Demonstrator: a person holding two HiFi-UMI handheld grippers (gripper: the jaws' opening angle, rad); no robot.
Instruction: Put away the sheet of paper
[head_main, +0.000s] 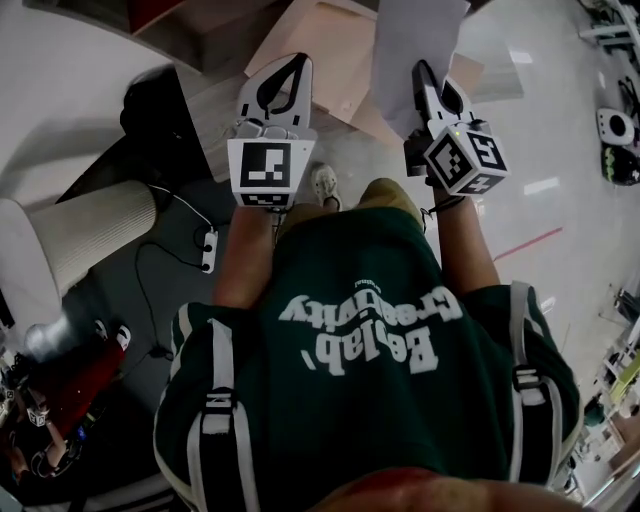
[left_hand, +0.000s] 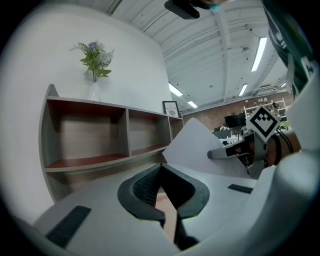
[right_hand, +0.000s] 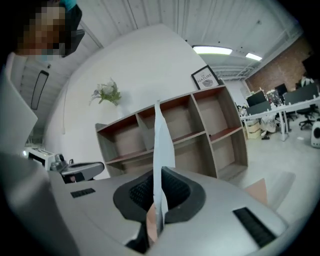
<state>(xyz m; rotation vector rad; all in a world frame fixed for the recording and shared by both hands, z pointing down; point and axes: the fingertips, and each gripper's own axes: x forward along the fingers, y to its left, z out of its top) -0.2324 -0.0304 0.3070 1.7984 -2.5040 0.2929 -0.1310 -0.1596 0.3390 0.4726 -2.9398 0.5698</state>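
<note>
In the head view my right gripper (head_main: 432, 76) is shut on the lower edge of a white sheet of paper (head_main: 415, 35), which stands up ahead of it. The right gripper view shows that sheet (right_hand: 162, 145) edge-on, pinched between the dark pads of my right gripper (right_hand: 159, 175). My left gripper (head_main: 298, 64) is level with it on the left, shut with nothing between its jaws, which meet at the tip (left_hand: 161, 167). From the left gripper view the paper (left_hand: 192, 145) hangs in front of an open wooden shelf unit (left_hand: 100, 142).
The shelf unit (right_hand: 200, 132) has several bare compartments. A vase of flowers (right_hand: 107, 92) and a framed print (right_hand: 205, 77) stand on top. A white ribbed cylinder (head_main: 90, 235) and a power strip with cables (head_main: 208, 250) lie on the floor at my left. Office desks (right_hand: 280, 107) stand at the right.
</note>
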